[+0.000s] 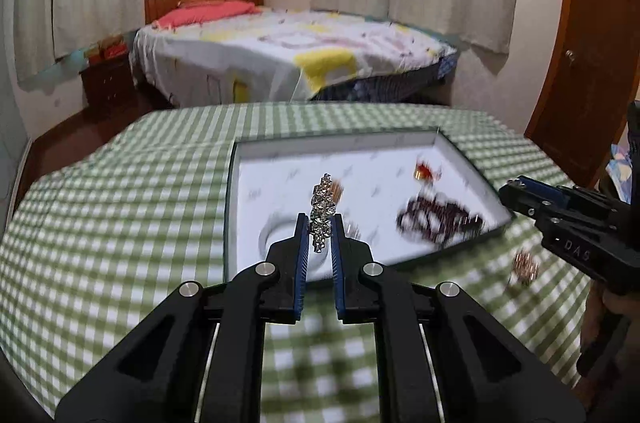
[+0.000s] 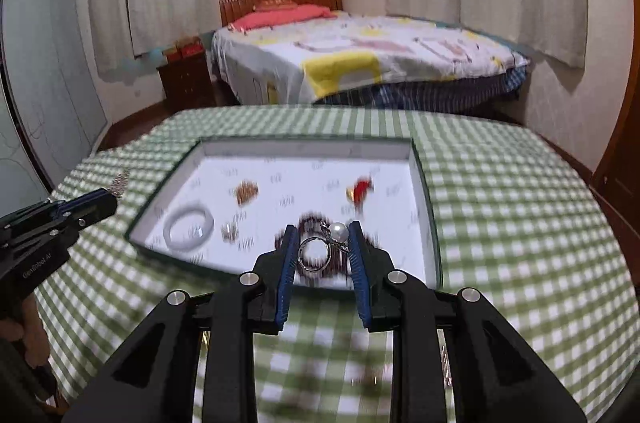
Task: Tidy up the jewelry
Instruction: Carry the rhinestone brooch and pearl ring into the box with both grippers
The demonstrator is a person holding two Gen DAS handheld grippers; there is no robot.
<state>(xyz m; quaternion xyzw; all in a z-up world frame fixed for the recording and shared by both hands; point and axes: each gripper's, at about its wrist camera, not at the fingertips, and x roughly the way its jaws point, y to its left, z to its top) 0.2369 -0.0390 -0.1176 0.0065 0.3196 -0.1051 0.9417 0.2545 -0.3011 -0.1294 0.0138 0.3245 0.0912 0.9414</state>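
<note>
My left gripper (image 1: 319,219) is shut on a sparkly rhinestone strand (image 1: 322,211), which stands up between the blue pads above the near left of the tray. It also shows in the right wrist view as the left gripper (image 2: 105,202), with the strand (image 2: 120,180) at its tip. My right gripper (image 2: 322,234) is shut on a silver ring with a pearl (image 2: 315,255), held over the tray's near edge. The white-lined tray (image 2: 424,191) holds a white bangle (image 2: 188,229), a gold piece (image 2: 246,193), a red piece (image 2: 360,189) and a dark bead bracelet (image 1: 440,217).
A green checked cloth (image 1: 120,223) covers the table. A small blurred gold piece (image 1: 526,265) lies on the cloth outside the tray, under the right gripper (image 1: 516,189). A bed (image 1: 300,51), a nightstand, curtains and a wooden door stand beyond the table.
</note>
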